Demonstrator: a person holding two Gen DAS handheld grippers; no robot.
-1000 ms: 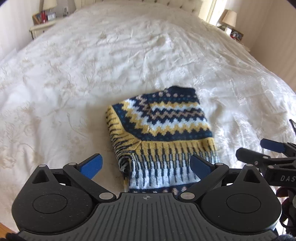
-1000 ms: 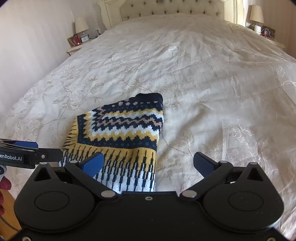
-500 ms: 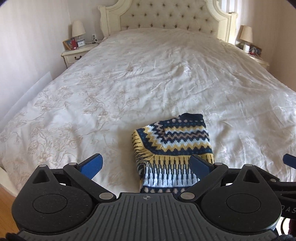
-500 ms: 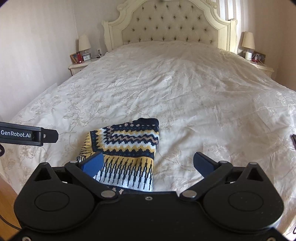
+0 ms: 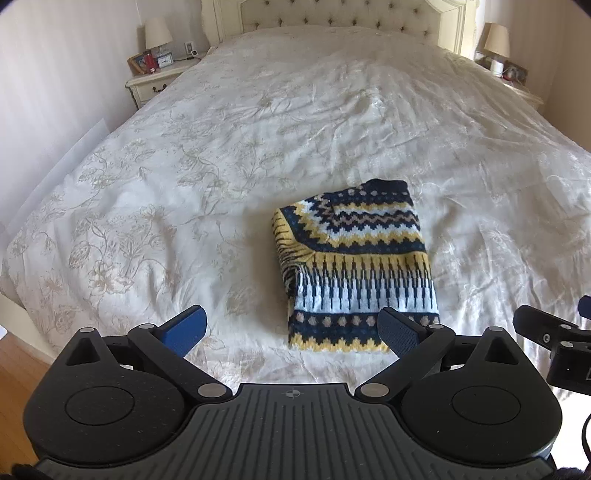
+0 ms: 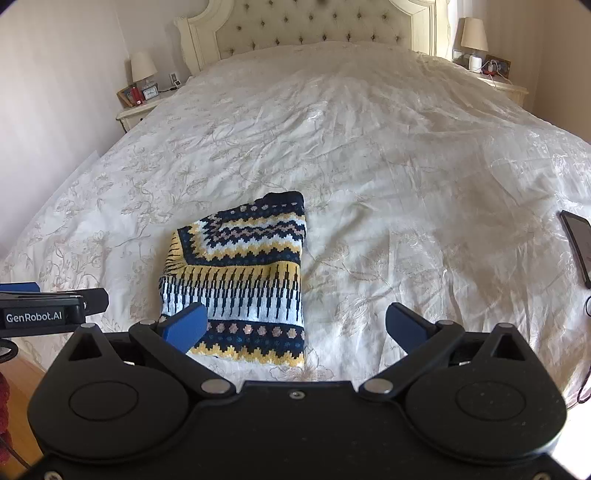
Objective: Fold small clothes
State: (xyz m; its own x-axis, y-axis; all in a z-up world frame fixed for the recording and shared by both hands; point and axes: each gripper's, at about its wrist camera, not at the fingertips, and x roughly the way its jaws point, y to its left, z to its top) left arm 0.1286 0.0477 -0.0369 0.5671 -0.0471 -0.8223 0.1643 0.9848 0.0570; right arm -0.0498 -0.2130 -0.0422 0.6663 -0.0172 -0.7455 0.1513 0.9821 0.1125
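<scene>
The left gripper (image 5: 291, 326) stands with its blue-padded fingers spread wide and nothing between them, held above the near edge of the bed. The right gripper (image 6: 295, 326) is spread just as wide and also holds nothing. Ahead of both lies the folded sweater (image 5: 356, 266), a knit in navy, yellow and white zigzag bands, resting flat on the bedspread (image 5: 258, 147) near the foot of the bed, apart from both sets of fingers.

The bedspread is cream with a faint floral pattern and many creases. It runs back to a tufted headboard (image 6: 314, 22). A nightstand (image 5: 155, 79) with a lamp (image 5: 158, 33) stands to the left of the headboard, and another lamp (image 6: 474, 35) stands to the right. Wooden floor (image 5: 18, 354) shows at the lower left.

The right wrist view alone shows a dark phone (image 6: 578, 243) lying on the bedspread at the far right, and the left gripper's side with the lettering "GenRobot.AI". The left wrist view shows the right gripper at its right edge.
</scene>
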